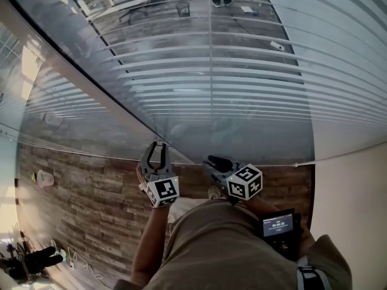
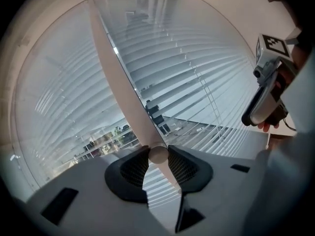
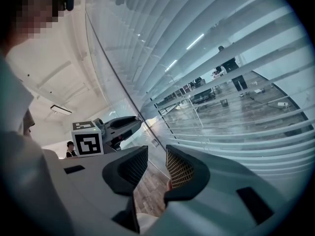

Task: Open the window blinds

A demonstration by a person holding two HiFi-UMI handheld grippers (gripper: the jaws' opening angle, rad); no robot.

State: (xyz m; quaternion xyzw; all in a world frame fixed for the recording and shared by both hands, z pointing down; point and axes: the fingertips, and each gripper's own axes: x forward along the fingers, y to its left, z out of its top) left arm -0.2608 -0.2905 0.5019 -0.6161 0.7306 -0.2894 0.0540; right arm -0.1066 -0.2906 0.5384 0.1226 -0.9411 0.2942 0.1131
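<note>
At the bottom centre of the head view, just above my knees, I hold both tools side by side toward the window. My left gripper [image 1: 157, 148] is clenched on a pale round rod [image 2: 158, 154], pinched between its two dark pads; I take it for the tilt wand of the blinds. My right gripper [image 3: 156, 168] hangs just beside it, at the middle right of the left gripper view, with its jaws apart and nothing between them but the wood floor [image 1: 91, 192] below.

Behind the rod a broad pale frame post [image 2: 115, 77] runs up to the upper left. To the right of the post hang the blinds [image 1: 242, 83], filling the upper half of the head view. Their slats already stand partly tilted. Through the gaps I see the room beyond, with desks and a standing person [image 3: 231, 65] at the upper right of the right gripper view. The far right panel looks more closed.

I judge the job about midway: the wand is gripped and light comes through, but the slats are not yet flat.
</note>
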